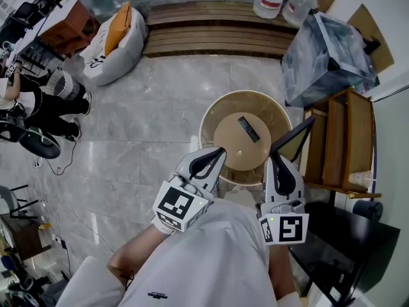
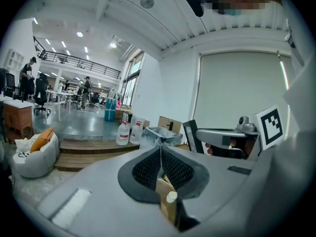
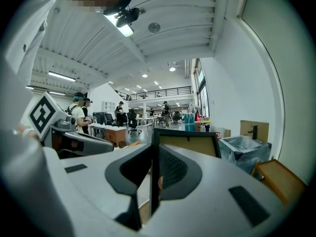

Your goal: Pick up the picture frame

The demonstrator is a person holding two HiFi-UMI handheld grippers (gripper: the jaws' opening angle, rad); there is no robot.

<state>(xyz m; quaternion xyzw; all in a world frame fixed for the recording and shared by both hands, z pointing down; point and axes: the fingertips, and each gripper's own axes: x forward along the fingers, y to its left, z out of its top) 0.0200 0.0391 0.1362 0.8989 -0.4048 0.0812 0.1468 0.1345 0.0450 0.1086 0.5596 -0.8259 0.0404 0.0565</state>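
One picture frame (image 3: 187,143) edge is pinched, pointing forward, in the right gripper's (image 3: 154,154) jaws, while the left gripper's (image 2: 160,149) jaws are pressed together, empty.

The right tongs (image 3: 152,151) hide the lower edge of the picture frame (image 3: 190,144).

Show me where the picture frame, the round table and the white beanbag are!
picture frame (image 3: 190,144), right gripper view, on its brown back panel.
round table (image 1: 208,123), head view, on its pale rim at the left.
white beanbag (image 1: 121,51), head view, on its white side.
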